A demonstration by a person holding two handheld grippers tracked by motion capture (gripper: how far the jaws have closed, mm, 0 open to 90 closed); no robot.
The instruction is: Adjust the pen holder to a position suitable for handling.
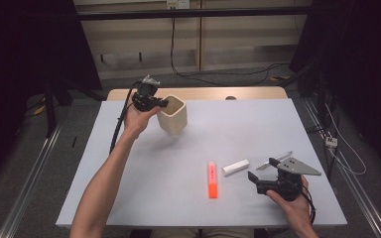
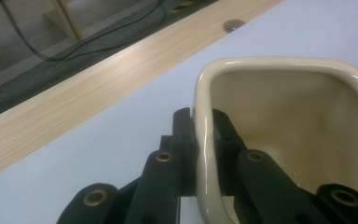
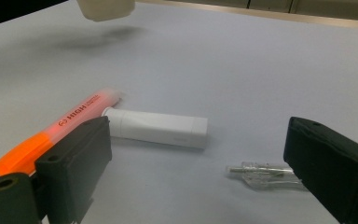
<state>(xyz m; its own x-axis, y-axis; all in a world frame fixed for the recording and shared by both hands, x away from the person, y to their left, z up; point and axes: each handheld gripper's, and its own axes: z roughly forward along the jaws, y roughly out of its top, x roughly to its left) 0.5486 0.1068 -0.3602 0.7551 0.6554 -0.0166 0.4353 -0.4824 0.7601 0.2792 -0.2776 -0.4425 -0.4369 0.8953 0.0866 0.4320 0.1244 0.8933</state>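
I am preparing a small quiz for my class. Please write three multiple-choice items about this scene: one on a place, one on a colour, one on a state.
1. Where is the left claw gripping the beige cup?
A. its rim wall
B. its base
C. nowhere

2. What colour is the highlighter?
A. blue
B. orange
C. green

3. How is the right claw?
A. shut on the white tube
B. shut on the highlighter
C. open

Answers:
1 A, one jaw is inside the rim and one outside.
2 B, its orange body lies beside the white tube.
3 C, the jaws stand apart over the table, holding nothing.
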